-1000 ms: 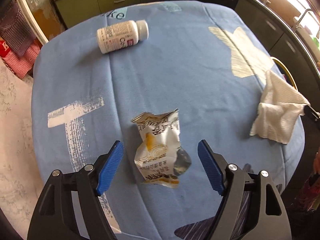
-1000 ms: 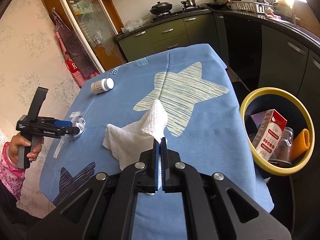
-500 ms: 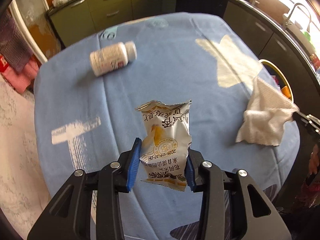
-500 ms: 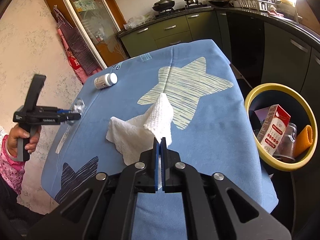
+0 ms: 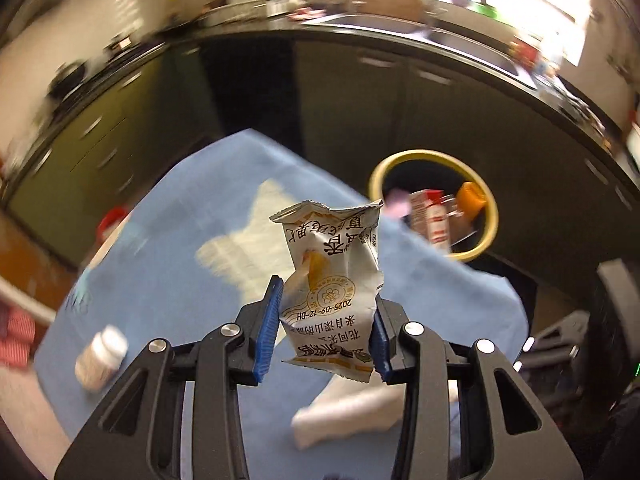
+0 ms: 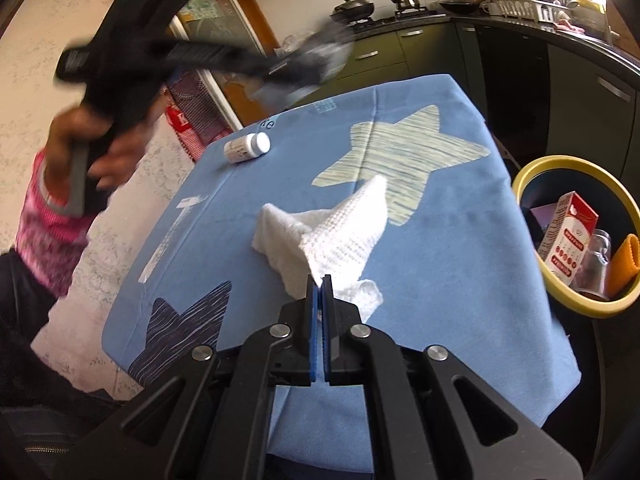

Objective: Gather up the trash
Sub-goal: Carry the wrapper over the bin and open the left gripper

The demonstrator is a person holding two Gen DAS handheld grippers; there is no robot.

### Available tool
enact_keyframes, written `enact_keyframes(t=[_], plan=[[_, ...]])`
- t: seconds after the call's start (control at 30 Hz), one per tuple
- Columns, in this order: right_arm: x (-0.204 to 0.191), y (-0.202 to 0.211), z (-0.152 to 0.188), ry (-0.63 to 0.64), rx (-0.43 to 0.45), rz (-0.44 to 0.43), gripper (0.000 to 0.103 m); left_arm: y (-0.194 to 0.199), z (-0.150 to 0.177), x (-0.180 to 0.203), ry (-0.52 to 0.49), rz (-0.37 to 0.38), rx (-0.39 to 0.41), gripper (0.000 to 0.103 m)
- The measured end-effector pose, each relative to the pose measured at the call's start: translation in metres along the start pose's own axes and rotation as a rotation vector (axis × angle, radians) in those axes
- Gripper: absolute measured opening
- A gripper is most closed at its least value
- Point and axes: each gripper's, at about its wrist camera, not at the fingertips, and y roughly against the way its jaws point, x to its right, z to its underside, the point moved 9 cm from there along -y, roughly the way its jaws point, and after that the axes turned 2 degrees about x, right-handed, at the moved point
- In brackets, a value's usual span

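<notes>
While the left gripper clamps a snack wrapper, the right gripper pinches a white cloth

On worktop: bottle far left, cloth centre; off right edge, bin holding carton.

Blue-clothed table carries a pill bottle and white towel.
</notes>
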Motion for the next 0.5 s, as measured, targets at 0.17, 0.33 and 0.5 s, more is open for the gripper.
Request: enact_keyframes(t=[0.17, 0.33, 0.5], plan=[[0.002, -0.003, 0.007, -0.006, 0.0, -0.017, 0.002, -0.043, -0.054, 0.077, -0.151, 0.182, -0.034, 0.039], [0.004, -0.002, 0.009, -0.013, 0.003, -0.047, 0.002, -0.097, -0.087, 0.143, -0.231, 0.3, -0.123, 0.039], [0.006, -0.003, 0.012, -0.028, -0.003, -0.073, 0.002, -0.156, -0.107, 0.175, -0.246, 0.324, -0.217, 0.039]])
